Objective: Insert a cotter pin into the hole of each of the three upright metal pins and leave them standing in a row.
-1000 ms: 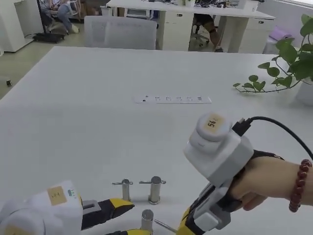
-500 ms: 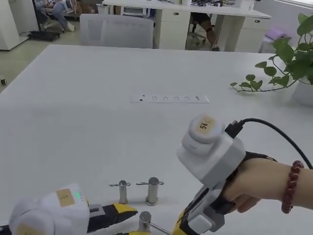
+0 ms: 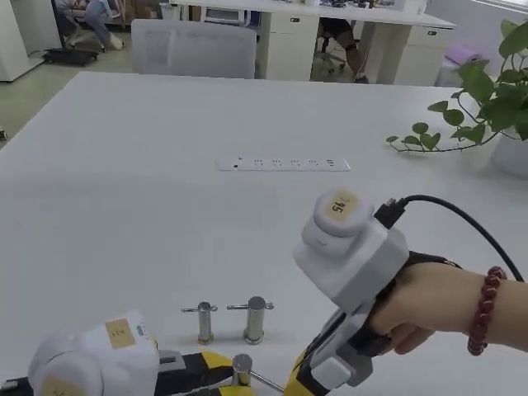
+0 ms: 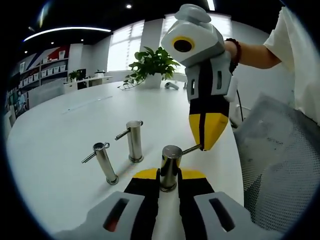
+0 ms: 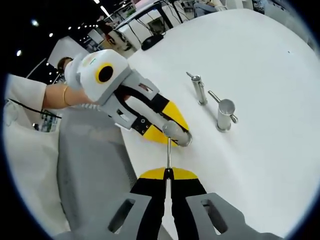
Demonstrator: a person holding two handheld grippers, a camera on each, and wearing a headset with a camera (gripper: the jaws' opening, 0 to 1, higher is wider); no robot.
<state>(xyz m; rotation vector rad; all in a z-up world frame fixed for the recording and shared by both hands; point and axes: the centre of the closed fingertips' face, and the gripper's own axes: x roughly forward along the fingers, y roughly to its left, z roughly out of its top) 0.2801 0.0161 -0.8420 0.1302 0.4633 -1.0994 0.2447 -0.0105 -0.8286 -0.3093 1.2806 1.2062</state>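
Two upright metal pins (image 3: 205, 322) (image 3: 255, 319) stand side by side on the white table, each with a cotter pin through its head. They appear again in the left gripper view (image 4: 106, 162) (image 4: 133, 141). A third metal pin (image 4: 170, 167) stands nearer me, and my left gripper (image 4: 169, 175) is shut on its lower part. My right gripper (image 5: 168, 172) is shut on a thin cotter pin (image 5: 168, 152). The cotter pin's tip touches the head of the third pin (image 5: 176, 132). In the head view the right gripper (image 3: 299, 381) is just right of that pin (image 3: 242, 369).
A white power strip (image 3: 283, 164) lies across the middle of the table. A potted plant (image 3: 487, 91) stands at the far right edge. A grey chair (image 3: 194, 49) is behind the table, and more desks beyond it. A black cable (image 3: 462, 223) trails from the right gripper.
My left gripper has slid in towards the near pin and now has it between its jaws. The right gripper has kept the cotter pin at that pin's head.
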